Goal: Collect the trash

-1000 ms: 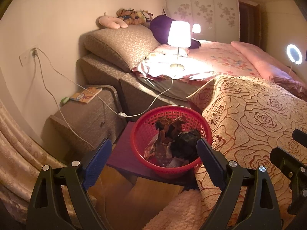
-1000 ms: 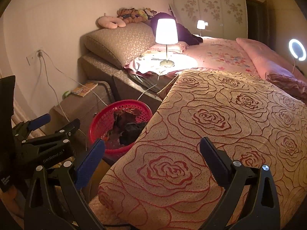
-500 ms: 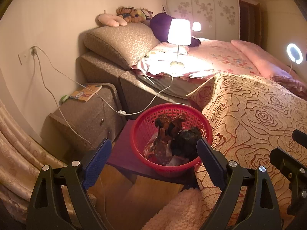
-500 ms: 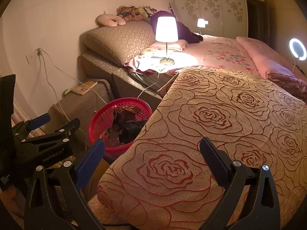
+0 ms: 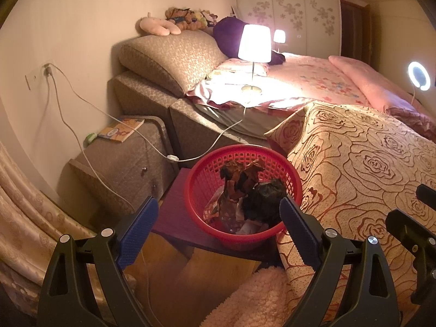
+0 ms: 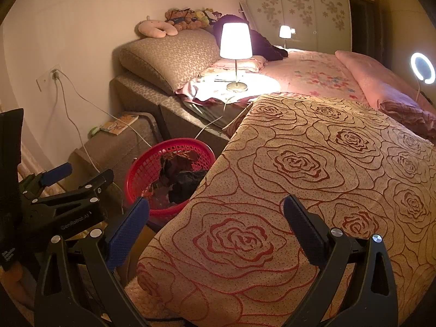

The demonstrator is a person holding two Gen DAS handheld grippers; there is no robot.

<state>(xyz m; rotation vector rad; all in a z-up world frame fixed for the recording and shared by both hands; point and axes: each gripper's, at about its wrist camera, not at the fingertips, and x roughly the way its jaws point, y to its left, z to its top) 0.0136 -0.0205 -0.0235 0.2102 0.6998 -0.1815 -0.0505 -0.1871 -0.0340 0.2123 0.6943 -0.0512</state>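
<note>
A red mesh basket (image 5: 291,175) (image 6: 141,169) stands on a low purple stool (image 5: 174,207) beside the bed. Crumpled brown wrappers and a dark wad of trash (image 5: 253,190) (image 6: 182,177) lie inside it. My left gripper (image 5: 218,229) hangs open just in front of the basket, with nothing between its blue pads. My right gripper (image 6: 216,224) is open too, above the rose-patterned bedspread (image 6: 313,169) (image 5: 368,169), empty. The left gripper's body (image 6: 62,204) shows at the left of the right wrist view.
A nightstand (image 5: 122,158) with a book (image 5: 121,130) stands left of the basket. White cables (image 5: 81,114) run from the wall socket to a lit lamp (image 5: 254,43) on the bed. A fluffy rug (image 5: 253,299) lies on the wooden floor. A curtain (image 5: 24,218) hangs at far left.
Both views have shifted slightly; the basket sits a little lower and nearer in the left wrist view. Both grippers stay open and empty.
</note>
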